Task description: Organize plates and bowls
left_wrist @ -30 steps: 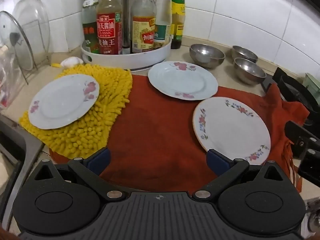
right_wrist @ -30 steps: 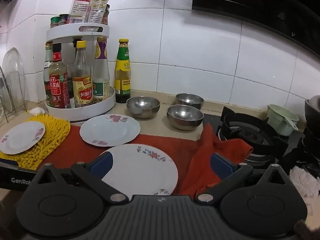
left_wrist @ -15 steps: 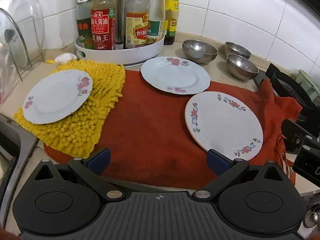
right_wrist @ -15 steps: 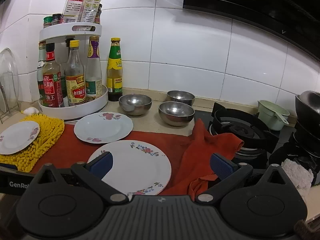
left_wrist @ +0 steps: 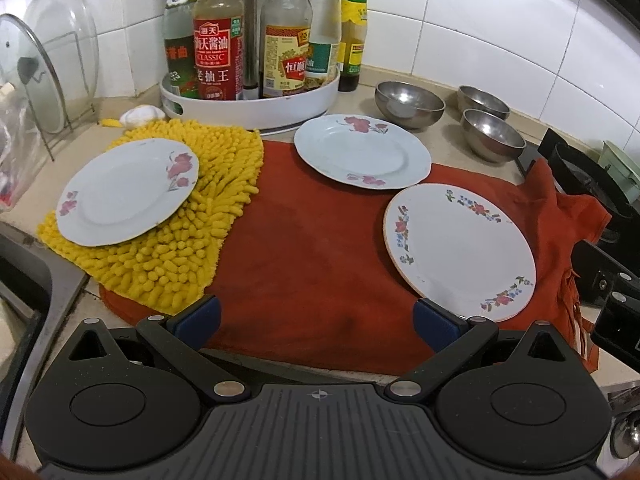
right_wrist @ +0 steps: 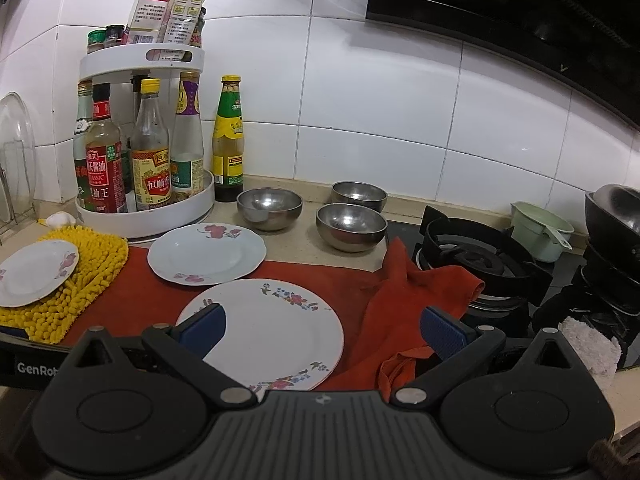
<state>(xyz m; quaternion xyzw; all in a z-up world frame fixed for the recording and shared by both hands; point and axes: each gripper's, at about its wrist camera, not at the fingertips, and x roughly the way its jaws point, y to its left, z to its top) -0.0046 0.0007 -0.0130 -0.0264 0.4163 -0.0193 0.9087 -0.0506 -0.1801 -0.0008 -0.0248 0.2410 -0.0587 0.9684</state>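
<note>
Three flowered plates lie on the counter. The left plate (left_wrist: 126,190) (right_wrist: 34,272) rests on a yellow chenille mat (left_wrist: 192,240). The middle plate (left_wrist: 362,151) (right_wrist: 206,254) and the large near plate (left_wrist: 458,246) (right_wrist: 268,330) rest on a red cloth (left_wrist: 312,264). Three steel bowls (left_wrist: 409,104) (left_wrist: 483,100) (left_wrist: 492,140) (right_wrist: 269,208) (right_wrist: 359,196) (right_wrist: 351,226) stand behind the plates. My left gripper (left_wrist: 316,322) is open and empty above the cloth's front edge. My right gripper (right_wrist: 322,330) is open and empty over the large plate's right rim.
A white turntable rack (right_wrist: 146,216) (left_wrist: 256,108) of sauce bottles stands at the back left. A glass lid (left_wrist: 48,68) leans in a wire stand at far left. Gas stove burners (right_wrist: 476,256), a green ladle cup (right_wrist: 540,236) and a black pot (right_wrist: 612,216) are on the right.
Both grippers shifted slightly: the left view pulled back then moved closer to the plates again; the right view moved closer to the large plate. Nothing was grasped.
</note>
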